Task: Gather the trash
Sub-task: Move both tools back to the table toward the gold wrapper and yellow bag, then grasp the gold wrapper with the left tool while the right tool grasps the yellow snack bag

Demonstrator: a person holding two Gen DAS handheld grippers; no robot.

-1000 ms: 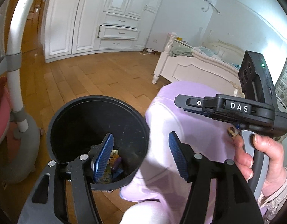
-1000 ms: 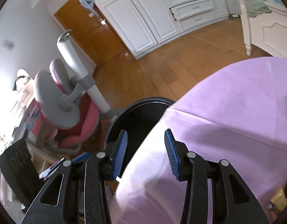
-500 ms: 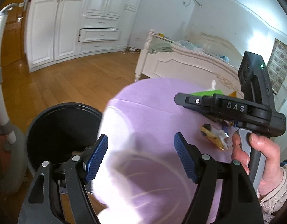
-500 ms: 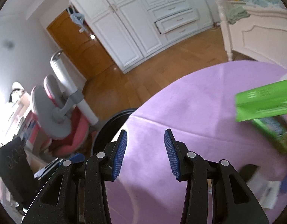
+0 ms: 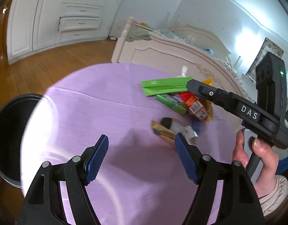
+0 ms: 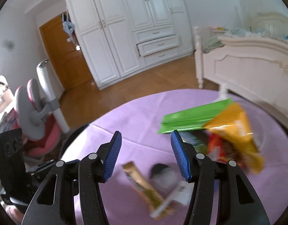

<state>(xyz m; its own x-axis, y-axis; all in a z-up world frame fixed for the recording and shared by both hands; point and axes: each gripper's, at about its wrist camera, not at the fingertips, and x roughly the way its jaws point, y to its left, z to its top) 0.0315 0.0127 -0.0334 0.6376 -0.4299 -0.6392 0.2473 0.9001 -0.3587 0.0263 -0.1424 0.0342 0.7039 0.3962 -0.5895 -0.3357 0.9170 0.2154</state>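
Note:
Trash lies in a pile on the round table with a purple cloth (image 5: 91,116): a green box (image 5: 164,86), a second green pack (image 5: 172,103), a red-orange carton (image 5: 195,106), a gold wrapper (image 5: 162,131) and a black-and-white piece (image 5: 172,124). In the right wrist view I see the green box (image 6: 196,116), an orange bag (image 6: 235,129) and the gold wrapper (image 6: 142,183). My left gripper (image 5: 142,159) is open and empty over the cloth, short of the pile. My right gripper (image 6: 145,155) is open and empty above the wrapper. The black trash bin (image 5: 7,131) stands left of the table.
A white bed (image 5: 172,56) stands behind the table. White wardrobes (image 6: 129,33) and a wooden door (image 6: 63,56) are across the wooden floor. A pink and grey chair (image 6: 35,121) stands at the left, beyond the bin.
Both grippers have swung right, away from the bin and over the table toward the trash pile. Both stay open and empty.

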